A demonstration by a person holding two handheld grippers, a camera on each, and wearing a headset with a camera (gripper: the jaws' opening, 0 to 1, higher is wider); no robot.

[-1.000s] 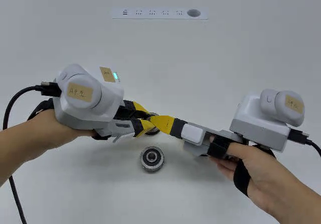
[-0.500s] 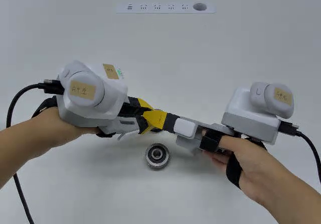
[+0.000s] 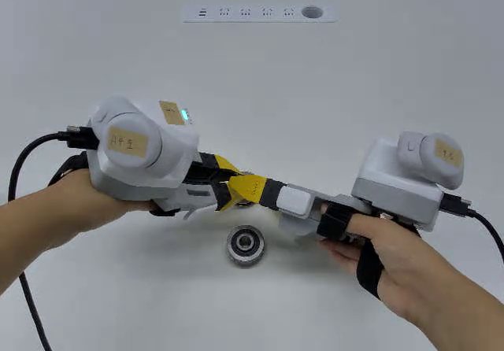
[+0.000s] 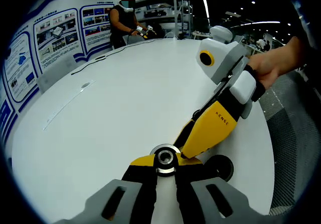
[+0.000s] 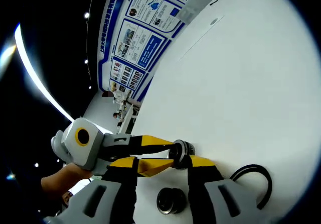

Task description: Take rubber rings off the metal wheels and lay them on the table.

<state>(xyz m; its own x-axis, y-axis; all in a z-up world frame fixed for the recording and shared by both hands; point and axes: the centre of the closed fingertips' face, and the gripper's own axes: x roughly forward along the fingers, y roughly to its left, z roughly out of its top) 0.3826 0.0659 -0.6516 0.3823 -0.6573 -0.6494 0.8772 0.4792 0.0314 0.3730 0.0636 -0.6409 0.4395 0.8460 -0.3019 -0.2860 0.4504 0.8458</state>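
Note:
A small metal wheel [image 4: 165, 158] is held above the white table [image 3: 331, 91] between my two grippers. My left gripper [image 4: 165, 164] is shut on it, yellow tips on either side. My right gripper [image 5: 181, 159] comes in from the opposite side, and its yellow tips also close on the same wheel [image 5: 181, 152]. In the head view the two pairs of jaws meet at the centre, the left gripper [image 3: 230, 189] against the right gripper [image 3: 246, 187]. A second wheel [image 3: 246, 245] lies flat on the table below them. A thin black loop [image 5: 252, 180] shows beside my right jaw; I cannot tell whether it lies loose.
A white power strip [image 3: 258, 12] lies at the far side of the table. A black cable [image 3: 22, 170] runs from the left gripper off the near left. A person [image 4: 125, 13] stands beyond the table's far end, by wall posters.
The right gripper has pushed a little further left, closing the gap to the left gripper. The wheel on the table has stayed put; the head camera has shifted slightly.

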